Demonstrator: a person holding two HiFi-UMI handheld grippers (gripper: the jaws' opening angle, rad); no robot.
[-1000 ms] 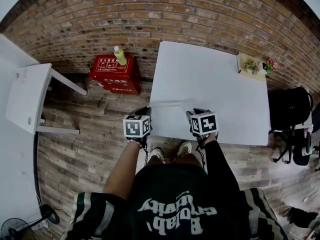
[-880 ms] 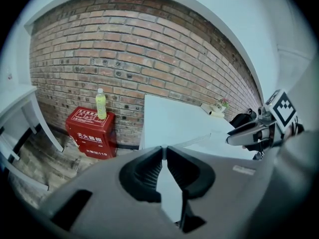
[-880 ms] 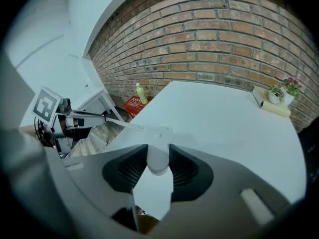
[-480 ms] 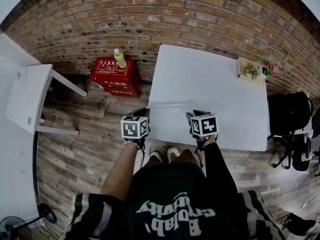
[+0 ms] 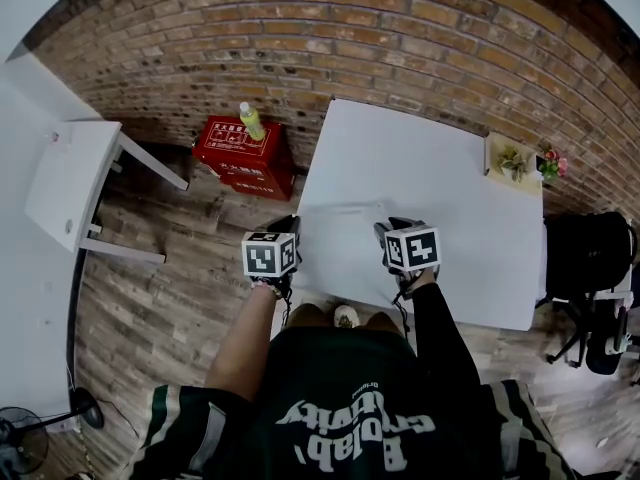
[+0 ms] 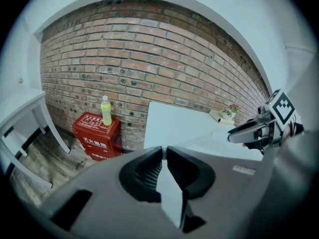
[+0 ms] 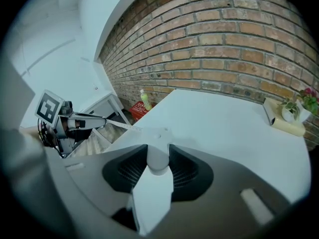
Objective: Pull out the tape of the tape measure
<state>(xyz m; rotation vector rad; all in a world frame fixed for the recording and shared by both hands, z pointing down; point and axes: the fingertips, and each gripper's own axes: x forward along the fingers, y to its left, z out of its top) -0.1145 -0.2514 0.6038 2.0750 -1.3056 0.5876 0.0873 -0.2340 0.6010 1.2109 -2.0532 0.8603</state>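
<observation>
Over the near left corner of the white table (image 5: 440, 168), my right gripper (image 5: 393, 228) is shut on the white tape measure case (image 7: 158, 159), which sits round and pale between its pads. A thin white tape (image 5: 340, 209) runs level from the case to my left gripper (image 5: 291, 224). In the left gripper view the left gripper (image 6: 164, 151) has its jaws almost together, shut on the tape's end, and the tape (image 6: 207, 140) leads off to the right gripper (image 6: 238, 135). The right gripper view shows the tape (image 7: 119, 126) reaching the left gripper (image 7: 99, 120).
A red box (image 5: 245, 153) with a green bottle (image 5: 252, 121) stands by the brick wall, left of the table. A small plant (image 5: 516, 158) sits at the table's far right corner. A white side table (image 5: 70, 183) is at the left, a black chair (image 5: 585, 238) at the right.
Both grippers keep their grips, and the tape's span between them looks the same. The person has edged toward the table, so the shoes show less below the grippers.
</observation>
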